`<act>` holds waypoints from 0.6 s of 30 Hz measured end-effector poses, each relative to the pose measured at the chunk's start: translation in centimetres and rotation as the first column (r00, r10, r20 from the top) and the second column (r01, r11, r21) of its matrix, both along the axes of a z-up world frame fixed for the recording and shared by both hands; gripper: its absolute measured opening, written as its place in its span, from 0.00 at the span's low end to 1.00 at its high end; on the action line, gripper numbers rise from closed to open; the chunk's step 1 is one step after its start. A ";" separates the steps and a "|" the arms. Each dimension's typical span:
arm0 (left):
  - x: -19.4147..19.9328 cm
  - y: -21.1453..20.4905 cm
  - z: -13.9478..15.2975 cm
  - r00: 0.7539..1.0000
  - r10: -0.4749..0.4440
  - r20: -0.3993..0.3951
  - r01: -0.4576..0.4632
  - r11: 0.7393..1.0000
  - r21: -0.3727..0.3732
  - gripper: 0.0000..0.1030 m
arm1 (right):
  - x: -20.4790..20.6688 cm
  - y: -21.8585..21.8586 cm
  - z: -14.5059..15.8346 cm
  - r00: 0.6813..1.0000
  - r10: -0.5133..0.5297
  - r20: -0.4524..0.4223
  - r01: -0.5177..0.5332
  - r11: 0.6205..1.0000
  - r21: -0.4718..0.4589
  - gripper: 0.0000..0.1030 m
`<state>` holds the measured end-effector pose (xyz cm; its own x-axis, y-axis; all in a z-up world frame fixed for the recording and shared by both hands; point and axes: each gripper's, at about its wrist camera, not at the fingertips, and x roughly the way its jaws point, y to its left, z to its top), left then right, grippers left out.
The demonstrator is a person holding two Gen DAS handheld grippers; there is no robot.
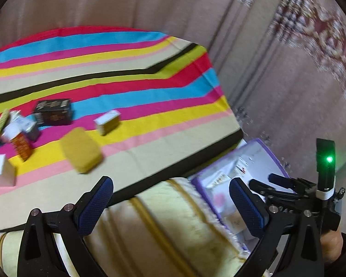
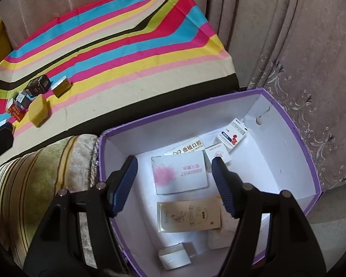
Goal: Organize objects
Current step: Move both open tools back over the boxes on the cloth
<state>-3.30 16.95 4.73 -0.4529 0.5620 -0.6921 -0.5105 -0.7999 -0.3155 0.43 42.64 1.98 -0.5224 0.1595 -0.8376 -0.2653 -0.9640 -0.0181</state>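
A surface (image 2: 126, 53) draped in a cloth striped red, blue, pink, yellow, cream, black and green is seen against pale curtains (image 2: 276, 34), whose lower part is patterned with grey scrollwork. Beside the surface, a cushion (image 2: 41, 184) with yellow and dark stripes is pressed against a purple box (image 2: 295, 127) with white inner walls. On the cloth, a loose cluster is formed by a yellow block (image 2: 38, 110), a black carton (image 2: 38, 85), a gold-sided carton (image 2: 61, 86), an orange pack (image 2: 15, 112) and a white carton (image 1: 0, 169) near the edge of the left view; finer details there are blurred. Inside the box, several flat items are laid on the floor: a white card (image 2: 180, 175) printed with a pink flower and upside-down digits, a cream packet (image 2: 189, 215) with a line drawing, a small white carton (image 2: 173, 257) at the near wall, and a white, blue and red pack (image 2: 233, 133) leaning in the far corner. The right claw (image 2: 174, 184) is held released above the box interior, its blue pads spread on either side of the flower card, nothing being gripped. The left claw (image 1: 170, 204) is likewise released, its pads wide apart over the cushion, between surface and box, with nothing between them.
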 end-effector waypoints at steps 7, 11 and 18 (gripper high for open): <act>-1.2 -6.0 -0.3 0.990 0.138 0.010 -0.138 0.990 -0.006 0.99 | 0.0 0.5 1.4 0.999 -0.039 -0.023 0.039 0.999 0.012 0.74; -1.8 -9.9 -0.8 0.973 0.230 0.024 -0.229 0.973 -0.023 0.99 | -0.3 0.0 1.8 0.999 -0.043 -0.025 0.043 0.999 0.008 0.76; -3.0 -16.5 -1.6 0.925 0.377 0.056 -0.374 0.926 -0.048 0.99 | -1.7 -3.7 1.3 0.999 0.038 -0.014 -0.039 0.999 -0.015 0.76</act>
<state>-6.31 0.48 3.14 -0.5809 0.3338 -0.7424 -0.1504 -0.9404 -0.3051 -1.30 38.94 3.31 -0.5393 0.1267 -0.8325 -0.2280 -0.9737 -0.0004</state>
